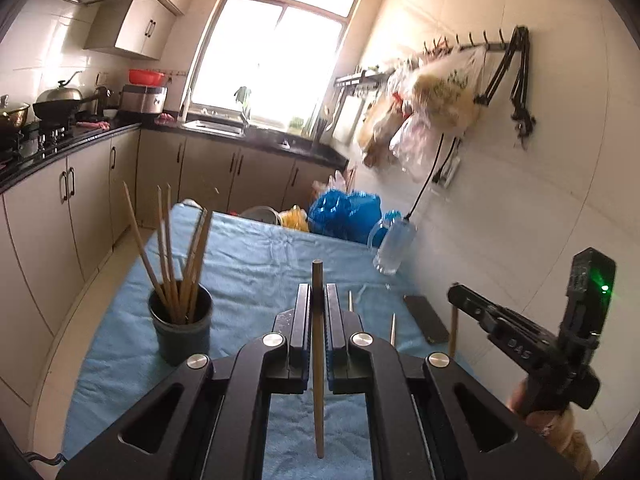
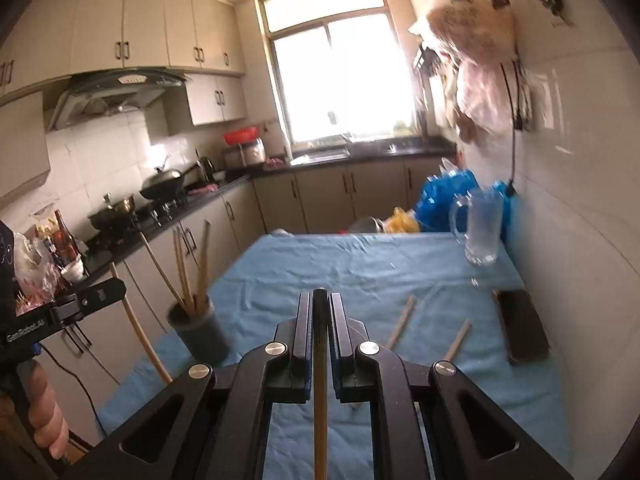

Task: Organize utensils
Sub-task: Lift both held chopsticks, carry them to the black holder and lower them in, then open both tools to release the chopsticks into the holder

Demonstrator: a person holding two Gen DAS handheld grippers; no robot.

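Observation:
My left gripper (image 1: 318, 286) is shut on a wooden chopstick (image 1: 318, 380) that stands nearly upright between its jaws, above the blue tablecloth (image 1: 256, 264). A dark cup (image 1: 182, 332) holding several chopsticks stands to its left on the cloth. My right gripper (image 2: 320, 294) is shut on another chopstick (image 2: 320, 400), and it also shows in the left wrist view as the right gripper (image 1: 454, 292). Two loose chopsticks (image 2: 402, 322) (image 2: 458, 340) lie on the cloth ahead of it. The cup (image 2: 200, 336) is to its front left, and the left gripper (image 2: 118, 288) shows beside it with its chopstick (image 2: 140, 332).
A black phone (image 2: 522, 328) lies near the tiled wall on the right. A glass mug (image 2: 480, 228) stands at the far right of the table, with blue bags (image 2: 440, 196) behind it. Kitchen counters with a stove (image 1: 48, 120) run along the left.

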